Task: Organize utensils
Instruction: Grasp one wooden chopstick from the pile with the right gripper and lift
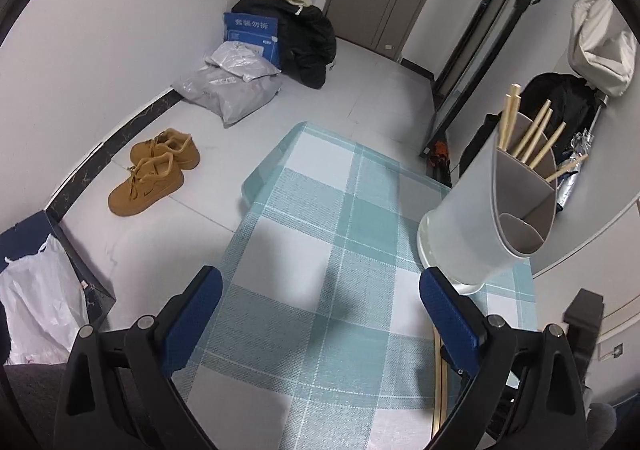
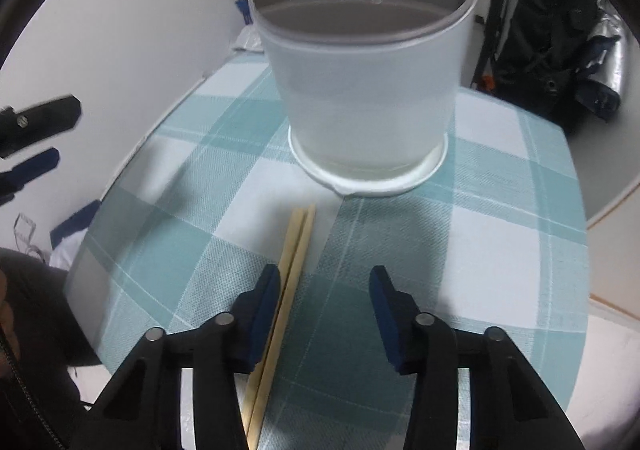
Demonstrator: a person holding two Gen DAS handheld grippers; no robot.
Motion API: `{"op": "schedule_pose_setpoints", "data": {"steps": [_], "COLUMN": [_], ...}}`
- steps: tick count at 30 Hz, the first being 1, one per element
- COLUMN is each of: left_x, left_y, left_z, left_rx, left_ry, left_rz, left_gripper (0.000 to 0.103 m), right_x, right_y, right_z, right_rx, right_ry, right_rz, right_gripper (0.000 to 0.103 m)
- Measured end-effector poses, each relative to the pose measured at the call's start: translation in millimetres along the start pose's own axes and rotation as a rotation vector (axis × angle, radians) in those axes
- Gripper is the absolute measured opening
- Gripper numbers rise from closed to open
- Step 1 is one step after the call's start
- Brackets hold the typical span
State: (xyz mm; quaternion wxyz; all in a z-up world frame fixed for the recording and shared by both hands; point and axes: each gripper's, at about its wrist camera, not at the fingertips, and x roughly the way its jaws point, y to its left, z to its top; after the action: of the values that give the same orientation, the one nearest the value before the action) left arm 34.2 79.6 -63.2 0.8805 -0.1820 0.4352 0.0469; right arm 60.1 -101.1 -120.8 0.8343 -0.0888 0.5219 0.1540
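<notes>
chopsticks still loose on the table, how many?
2. A pair of chopsticks lies side by side on the checked tablecloth in front of the utensil holder, beside the right gripper's left finger. More may be hidden outside the view.

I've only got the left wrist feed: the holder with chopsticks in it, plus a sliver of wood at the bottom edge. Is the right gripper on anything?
Observer: Not gripping. The right gripper straddles a pair of chopsticks lying flat on the checked tablecloth, jaws open.
Operator: Centred between the pads?
Observer: No. The pair lies right beside one pad; the other pad stands clear of it.
Operator: Which way do they point?
Observer: Toward the holder, their ends stopping short of its base.
</notes>
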Motion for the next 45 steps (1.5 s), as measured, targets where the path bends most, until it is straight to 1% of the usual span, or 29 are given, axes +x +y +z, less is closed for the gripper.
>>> {"op": "schedule_pose_setpoints", "data": {"steps": [1, 2, 5, 6, 11, 14, 17, 19, 20, 21, 23, 26, 27, 29, 30, 33, 34, 37, 39, 41, 43, 45], "left_x": [-1.0, -2.1, -3.8, -3.4, 2.0, 3.0, 3.5, 7.3, 9.9, 13.6, 15.2, 19.2, 24.1, 33.7, 37.7, 40.1, 41.6, 47.0, 52.4, 58.3, 62.4, 68.0], "left_y": [0.2, -0.4, -0.5, -0.6, 6.5, 8.6, 11.0, 10.3, 9.5, 8.7, 5.8, -4.3, -8.5, -13.9, -17.9, -30.7, -38.5, -55.1, -64.9, -71.6, -76.4, -82.8], "left_z": [0.8, 1.0, 2.2, 2.1, 3.8, 3.3, 1.9, 0.3, 0.1, -1.9, -4.6, -11.0, -14.2, -19.0, -21.8, -26.3, -28.5, -29.2, -30.4, -30.6, -33.0, -35.1], "left_rx": [0.002, 0.008, 0.017, 0.015, 0.000, 0.012, 0.016, 0.032, 0.036, 0.043, 0.066, 0.109, 0.113, 0.093, 0.096, 0.120, 0.148, 0.198, 0.214, 0.216, 0.240, 0.272], "left_ry": [-0.005, -0.010, -0.021, -0.022, 0.015, 0.011, -0.004, 0.004, 0.015, 0.030, 0.027, 0.039, 0.071, 0.133, 0.158, 0.178, 0.188, 0.215, 0.241, 0.255, 0.261, 0.261], "left_rz": [0.001, -0.002, 0.004, 0.005, 0.015, 0.042, 0.066, 0.078, 0.079, 0.090, 0.093, 0.056, 0.008, -0.065, -0.081, -0.091, -0.098, -0.087, -0.077, -0.083, -0.050, -0.001], "left_gripper": [0.096, 0.096, 0.096, 0.096, 0.096, 0.096, 0.096, 0.096, 0.096, 0.096, 0.096, 0.096, 0.096, 0.096, 0.096, 0.096, 0.096, 0.096, 0.096, 0.096, 0.096, 0.096], "right_x": [-1.1, 0.0, 0.1, 0.5, 5.8, 11.9, 17.2, 18.7, 18.6, 18.2, 16.3, 4.9, -0.4, -14.2, -22.1, -42.4, -47.2, -59.5, -68.0, -72.4, -79.2, -87.0], "right_y": [0.5, 1.0, 1.1, 1.1, 8.8, 15.4, 17.6, 20.1, 21.0, 20.8, 13.6, -2.2, -7.7, -22.2, -30.1, -53.8, -60.7, -84.6, -107.8, -116.9, -125.3, -137.2], "right_z": [-0.2, 0.1, 1.4, 1.6, 7.9, 17.7, 25.3, 27.6, 27.4, 26.8, 25.1, 22.2, 21.6, 20.4, 19.4, 13.9, 12.0, 5.6, -1.6, -6.2, -13.4, -12.8], "right_rx": [-0.004, -0.010, -0.014, -0.019, -0.085, -0.116, -0.109, -0.125, -0.130, -0.128, -0.088, -0.017, 0.009, 0.075, 0.111, 0.210, 0.237, 0.329, 0.382, 0.423, 0.446, 0.468], "right_ry": [-0.012, -0.002, 0.012, 0.017, 0.036, 0.043, 0.039, 0.035, 0.034, 0.032, 0.023, -0.020, -0.036, -0.079, -0.106, -0.175, -0.194, -0.236, -0.262, -0.284, -0.309, -0.326], "right_rz": [-0.005, -0.008, -0.028, -0.033, -0.064, -0.072, -0.064, -0.048, -0.042, -0.036, -0.016, 0.014, 0.024, 0.063, 0.086, 0.139, 0.155, 0.205, 0.219, 0.231, 0.229, 0.227], "right_gripper": [0.039, 0.038, 0.028, 0.027, 0.027, 0.027, 0.026, 0.019, 0.010, 0.006, 0.004, 0.004, 0.004, 0.004, 0.004, 0.004, 0.004, 0.004, 0.004, 0.004, 0.004, 0.004]}}
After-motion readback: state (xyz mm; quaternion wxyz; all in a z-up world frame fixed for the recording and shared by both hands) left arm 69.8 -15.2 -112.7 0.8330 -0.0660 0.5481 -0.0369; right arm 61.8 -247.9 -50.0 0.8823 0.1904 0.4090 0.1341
